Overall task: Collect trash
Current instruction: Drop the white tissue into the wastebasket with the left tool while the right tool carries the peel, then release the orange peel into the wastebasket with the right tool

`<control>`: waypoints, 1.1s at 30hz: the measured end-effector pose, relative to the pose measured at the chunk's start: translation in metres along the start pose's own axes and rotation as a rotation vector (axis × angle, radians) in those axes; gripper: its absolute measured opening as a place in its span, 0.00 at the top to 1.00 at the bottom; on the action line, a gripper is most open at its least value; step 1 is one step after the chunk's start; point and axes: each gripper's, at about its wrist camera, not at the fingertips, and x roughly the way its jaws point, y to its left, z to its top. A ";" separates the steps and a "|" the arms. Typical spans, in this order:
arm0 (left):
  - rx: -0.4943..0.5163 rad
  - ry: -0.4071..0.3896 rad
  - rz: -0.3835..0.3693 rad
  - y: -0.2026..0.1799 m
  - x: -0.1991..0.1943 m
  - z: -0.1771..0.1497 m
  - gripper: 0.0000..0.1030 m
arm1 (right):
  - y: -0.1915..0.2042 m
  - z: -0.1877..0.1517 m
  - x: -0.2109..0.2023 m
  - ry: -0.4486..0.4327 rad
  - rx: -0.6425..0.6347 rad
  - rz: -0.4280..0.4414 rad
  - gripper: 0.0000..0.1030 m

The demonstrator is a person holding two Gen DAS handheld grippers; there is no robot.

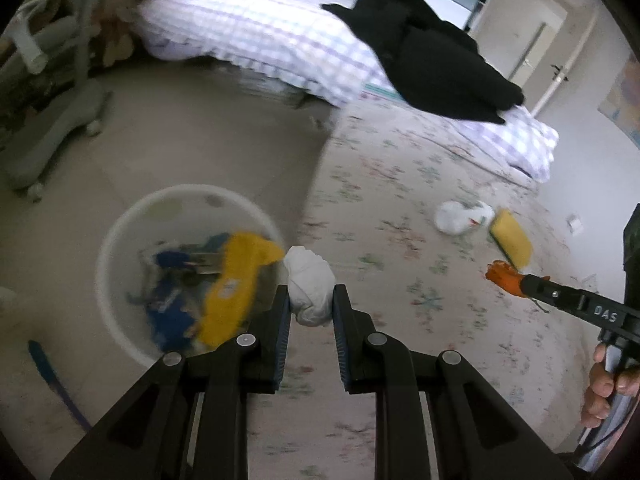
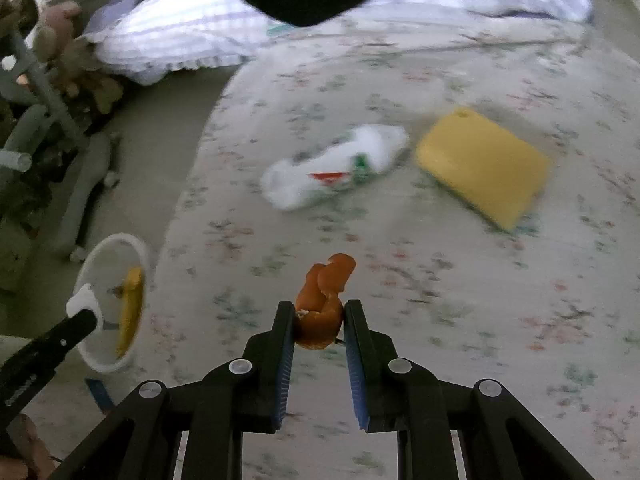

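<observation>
- Black left gripper [image 1: 311,300] pinches a crumpled white paper ball [image 1: 310,292] between its blue pads, holding it at the rim of the round white plastic bin [image 1: 120,232], probably for dropping.
- Right gripper [image 2: 319,320] clamps a curled orange peel [image 2: 322,304] above the flowered bedsheet [image 2: 440,280].
- Both point steeply down; a white wrapper [image 2: 332,168] and a flat yellow sponge [image 2: 480,164] remain on the bed.

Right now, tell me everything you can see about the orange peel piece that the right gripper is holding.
The curled orange peel piece is a torn scrap of citrus rind, bright orange outside with a paler inner edge showing at its lower left. It stands roughly upright, its curled top poking above the fingertips. The right gripper is shut on its lower half, blue-lined pads pressing both sides. It hangs clear above the floral bedsheet, touching nothing else. From the left wrist view it juts out past the gripper's tip.
</observation>
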 end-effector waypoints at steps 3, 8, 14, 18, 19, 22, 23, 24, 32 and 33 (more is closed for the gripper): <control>-0.035 -0.001 0.017 0.023 -0.003 -0.001 0.79 | 0.022 0.002 0.007 0.003 -0.026 0.029 0.79; -0.064 -0.016 0.050 0.055 -0.009 -0.002 0.79 | 0.067 0.003 0.025 0.011 -0.086 0.071 0.79; -0.069 -0.024 0.087 0.081 -0.014 0.001 0.71 | 0.107 -0.002 0.045 0.030 -0.128 0.109 0.79; -0.080 -0.015 0.155 0.091 -0.015 -0.002 0.25 | 0.128 -0.006 0.055 0.036 -0.160 0.122 0.79; -0.073 -0.021 0.175 0.093 -0.016 -0.003 0.22 | 0.130 -0.007 0.056 0.037 -0.164 0.122 0.78; -0.066 -0.026 0.201 0.101 -0.020 -0.005 0.21 | 0.142 -0.008 0.066 0.048 -0.181 0.125 0.78; -0.072 -0.026 0.205 0.104 -0.022 -0.006 0.21 | 0.144 -0.009 0.068 0.051 -0.186 0.126 0.78; -0.080 -0.026 0.207 0.109 -0.024 -0.007 0.21 | 0.148 -0.009 0.071 0.054 -0.191 0.127 0.78; -0.146 -0.018 0.194 0.140 -0.038 -0.019 0.20 | 0.177 -0.019 0.092 0.082 -0.244 0.145 0.78; -0.146 -0.019 0.196 0.141 -0.040 -0.020 0.20 | 0.180 -0.020 0.094 0.084 -0.248 0.146 0.78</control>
